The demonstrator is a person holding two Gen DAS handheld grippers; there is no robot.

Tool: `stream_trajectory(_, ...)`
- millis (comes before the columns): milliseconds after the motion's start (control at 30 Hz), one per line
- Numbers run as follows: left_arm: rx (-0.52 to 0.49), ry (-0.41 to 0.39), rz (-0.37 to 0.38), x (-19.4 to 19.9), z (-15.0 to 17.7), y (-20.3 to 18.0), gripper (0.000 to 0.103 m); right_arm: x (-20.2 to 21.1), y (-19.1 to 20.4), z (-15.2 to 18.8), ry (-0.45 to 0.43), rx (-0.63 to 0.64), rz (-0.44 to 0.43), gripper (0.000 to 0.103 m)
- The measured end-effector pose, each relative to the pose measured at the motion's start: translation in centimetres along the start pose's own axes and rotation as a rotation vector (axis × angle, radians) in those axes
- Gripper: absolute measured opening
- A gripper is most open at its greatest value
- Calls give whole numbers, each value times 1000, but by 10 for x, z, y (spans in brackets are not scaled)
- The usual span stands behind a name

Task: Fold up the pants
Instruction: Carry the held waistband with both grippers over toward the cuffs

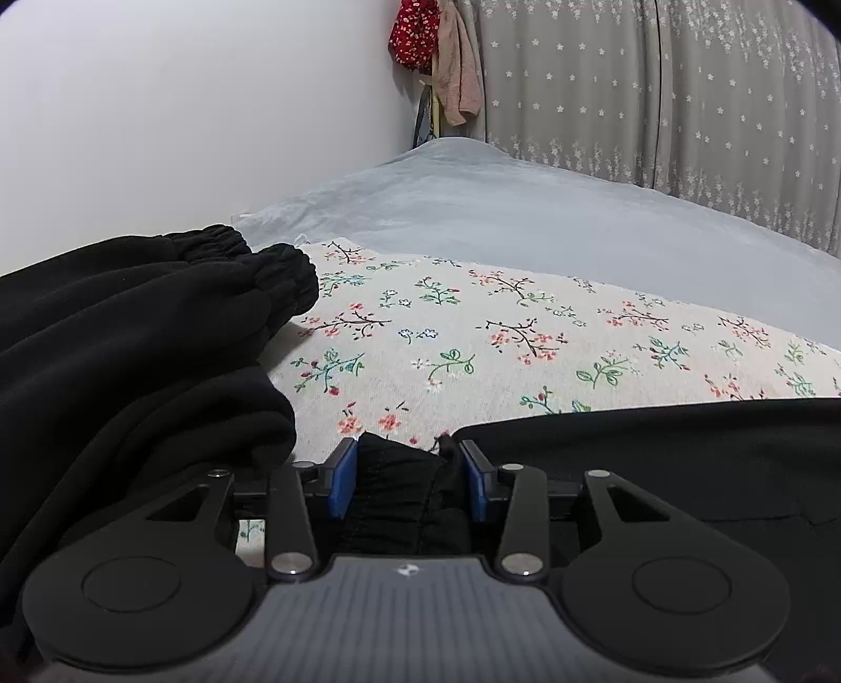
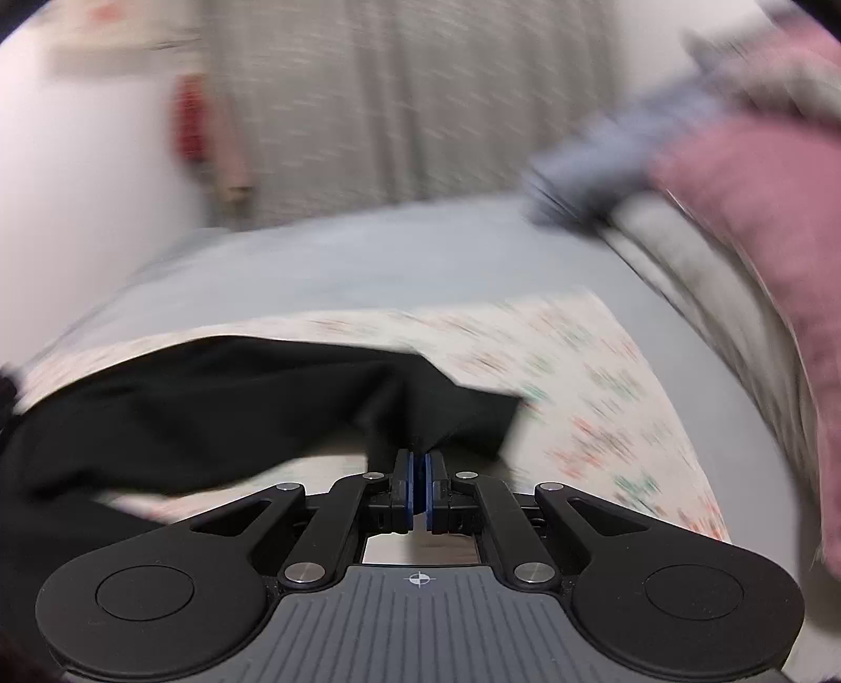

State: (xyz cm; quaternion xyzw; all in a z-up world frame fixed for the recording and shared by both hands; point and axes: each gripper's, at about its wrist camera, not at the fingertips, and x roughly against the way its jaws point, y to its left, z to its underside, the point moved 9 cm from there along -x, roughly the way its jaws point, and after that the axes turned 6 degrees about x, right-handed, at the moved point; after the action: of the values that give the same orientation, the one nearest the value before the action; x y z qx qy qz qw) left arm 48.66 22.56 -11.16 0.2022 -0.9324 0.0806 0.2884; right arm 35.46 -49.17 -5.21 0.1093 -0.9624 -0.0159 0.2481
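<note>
Black pants (image 1: 131, 336) lie on a floral cloth (image 1: 473, 336) on the bed. Their elastic cuffs (image 1: 284, 268) rest at the far left. My left gripper (image 1: 409, 467) is shut on a thick bunched part of the pants, its blue pads (image 1: 344, 483) held apart by the fabric. In the blurred right wrist view, my right gripper (image 2: 419, 462) is shut on a corner of the black pants (image 2: 263, 399) and holds it a little above the floral cloth (image 2: 578, 389).
A grey-blue bed sheet (image 1: 525, 210) stretches beyond the floral cloth to a white wall and a grey starred curtain (image 1: 657, 79). Red and beige clothes (image 1: 436, 47) hang in the corner. A pink quilt (image 2: 762, 220) and grey bedding lie at the right.
</note>
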Motion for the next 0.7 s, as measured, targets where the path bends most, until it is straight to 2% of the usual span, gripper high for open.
stream_trajectory(67, 18, 8, 12, 2, 1, 3, 60, 15, 39, -2, -10, 73, -101, 4)
stream_trajectory(100, 30, 13, 21, 4, 1, 5, 61, 20, 57, 3, 19, 115, -148, 4)
stream_trajectory(167, 38, 23, 39, 8, 0, 8, 63, 19, 77, 24, 135, 194, -179, 3)
stream_trajectory(233, 51, 31, 55, 14, -1, 12, 65, 7, 74, 51, 294, 213, -197, 5)
stream_trajectory(267, 63, 32, 69, 18, -1, 15, 66, 4, 69, 59, 338, 209, -199, 6)
stream_trajectory(300, 76, 33, 81, 22, 0, 17, 68, 4, 59, 57, 324, 185, -185, 8)
stream_trajectory(333, 88, 34, 87, 24, 1, 18, 68, 5, 49, 46, 271, 131, -174, 10)
stream_trajectory(367, 98, 38, 94, 26, 2, 20, 68, 5, 30, 25, 186, 19, -173, 19)
stream_trajectory(400, 102, 39, 97, 26, 4, 19, 68, 3, 12, 10, 119, -97, -170, 34)
stream_trajectory(433, 97, 42, 94, 26, 6, 17, 68, -7, -7, -3, 84, -191, -151, 40)
stream_trajectory(467, 86, 42, 83, 26, 8, 15, 69, -28, -27, -12, 87, -265, -106, 43)
stream_trajectory(500, 73, 39, 70, 25, 8, 12, 69, -47, -41, -11, 122, -289, -67, 43)
stream_trajectory(600, 54, 35, 49, 24, 8, 9, 71, -116, -60, 6, 308, -309, 49, 44)
stream_trajectory(633, 63, 39, 48, 23, 8, 10, 71, -125, -60, 12, 324, -347, 57, 44)
stream_trajectory(667, 74, 44, 50, 21, 7, 12, 71, -129, -54, 10, 301, -343, 42, 40)
stream_trajectory(700, 80, 47, 50, 19, 5, 15, 71, -128, -45, 9, 297, -310, 19, 11)
